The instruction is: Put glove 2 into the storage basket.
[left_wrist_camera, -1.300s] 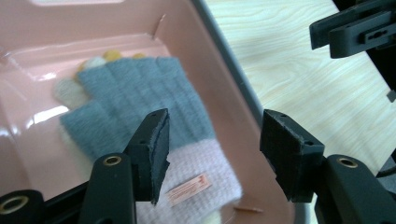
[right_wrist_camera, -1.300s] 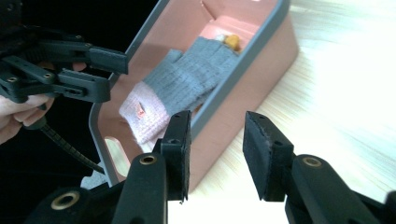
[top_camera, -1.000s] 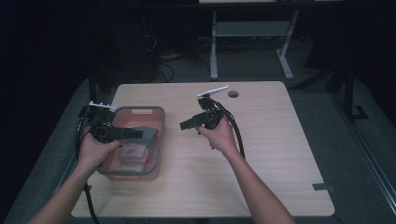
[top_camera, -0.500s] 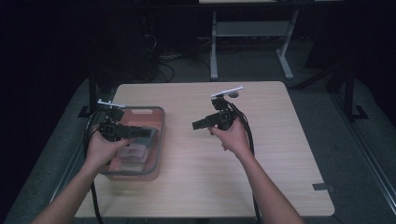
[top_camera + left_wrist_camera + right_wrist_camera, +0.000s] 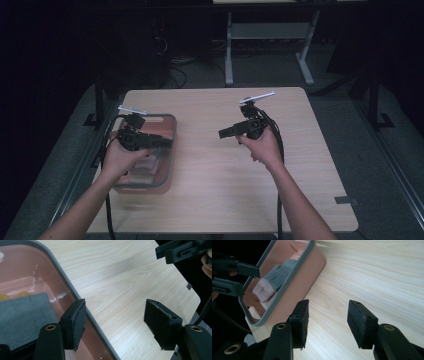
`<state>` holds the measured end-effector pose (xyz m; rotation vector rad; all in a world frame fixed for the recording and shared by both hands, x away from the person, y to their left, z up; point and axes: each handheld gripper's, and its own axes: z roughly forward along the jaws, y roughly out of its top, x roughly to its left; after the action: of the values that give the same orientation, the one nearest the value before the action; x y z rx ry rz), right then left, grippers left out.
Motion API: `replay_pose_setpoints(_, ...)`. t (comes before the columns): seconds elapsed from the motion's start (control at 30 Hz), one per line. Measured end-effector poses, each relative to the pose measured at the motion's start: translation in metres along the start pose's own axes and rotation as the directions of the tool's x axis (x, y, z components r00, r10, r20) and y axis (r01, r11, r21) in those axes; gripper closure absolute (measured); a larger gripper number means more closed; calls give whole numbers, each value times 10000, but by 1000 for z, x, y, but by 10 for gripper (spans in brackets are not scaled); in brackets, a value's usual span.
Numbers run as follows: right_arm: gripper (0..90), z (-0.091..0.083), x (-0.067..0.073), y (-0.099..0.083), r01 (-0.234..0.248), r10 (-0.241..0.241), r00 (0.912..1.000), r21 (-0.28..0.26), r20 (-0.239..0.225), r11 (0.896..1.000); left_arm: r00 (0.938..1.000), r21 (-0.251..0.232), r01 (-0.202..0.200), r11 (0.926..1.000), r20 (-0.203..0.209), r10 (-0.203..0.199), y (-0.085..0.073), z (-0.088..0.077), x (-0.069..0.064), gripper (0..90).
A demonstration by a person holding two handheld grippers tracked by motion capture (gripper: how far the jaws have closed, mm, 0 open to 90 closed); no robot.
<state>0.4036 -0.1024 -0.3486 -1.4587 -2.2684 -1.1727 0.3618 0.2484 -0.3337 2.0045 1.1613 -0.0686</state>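
Bin [image 5: 170, 150], pink plastic w/ grey rim, sits at the table's [image 5: 300, 200] left side; we judge it stiff, light, maybe slick on the walls, so best taken by the rim. Inside lies a grey sock [image 5: 275, 276] w/ pale cuff: soft, limp, light, easy to pinch anywhere along the fabric. Our left gripper [image 5: 162, 143] hovers over the bin, jaws apart w/ nothing between, having just been opening. Our right gripper [image 5: 225, 133] is over bare wood, jaws likewise just opening, empty.

High view overhead, gripper views close, all sharing pink bin [image 5: 170, 150]
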Motion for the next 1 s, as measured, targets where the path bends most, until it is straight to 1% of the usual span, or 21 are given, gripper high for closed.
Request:
replay_pose_setpoints(0.03, 513, -2, -1, -1, -60, 60, 10000, 13, 11, 10000, 9999, -21, 76, 10000, 84, -76, 0, 1, -1, 340)
replay_pose_setpoints(0.07, 509, -3, -3, -2, -28, 28, 10000, -37, 36, 10000, 9999, -36, 70, 10000, 137, -70, 1, 2, -2, 334)
replay_pose_setpoints(0.3, 473, -14, -14, -9, -226, 230, 9994, -161, 277, 9996, 9996, -168, -8, 9999, 294, 13, 4, 9, -10, 316)
replay_pose_setpoints(0.33, 469, -15, -15, -9, -316, 320, 9990, -147, 310, 9994, 9996, -163, -67, 9998, 281, 72, 5, 10, -11, 315)
replay_pose_setpoints(0.37, 465, -16, -16, -10, -245, 251, 9991, -179, 350, 9995, 9995, -151, -119, 9998, 292, 123, 5, 11, -13, 311)
replay_pose_setpoints(0.5, 449, -21, -22, -14, -279, 290, 9984, -237, 483, 9993, 9991, -98, -236, 9997, 364, 240, 7, 17, -19, 305)
replay_pose_setpoints(0.6, 440, -25, -26, -17, -411, 424, 9978, -252, 507, 9988, 9985, -7, -369, 9993, 410, 369, 8, 21, -23, 303)
replay_pose_setpoints(0.63, 439, -26, -27, -18, -356, 371, 9980, -316, 508, 9989, 9983, -11, -371, 9993, 439, 371, 8, 22, -25, 303)
replay_pose_setpoints(0.7, 432, -27, -30, -20, -451, 465, 9972, -251, 584, 9987, 9975, -2, -505, 9987, 485, 505, 9, 25, -28, 302)
replay_pose_setpoints(0.83, 430, -31, -36, -24, -462, 481, 9968, -308, 645, 9985, 9967, 25, -563, 9984, 589, 561, 10, 29, -34, 299)
replay_pose_setpoints(1.0, 419, -37, -43, -31, -646, 672, 9948, -360, 766, 9973, 9950, 100, -720, 9974, 701, 712, 10, 34, -41, 299)
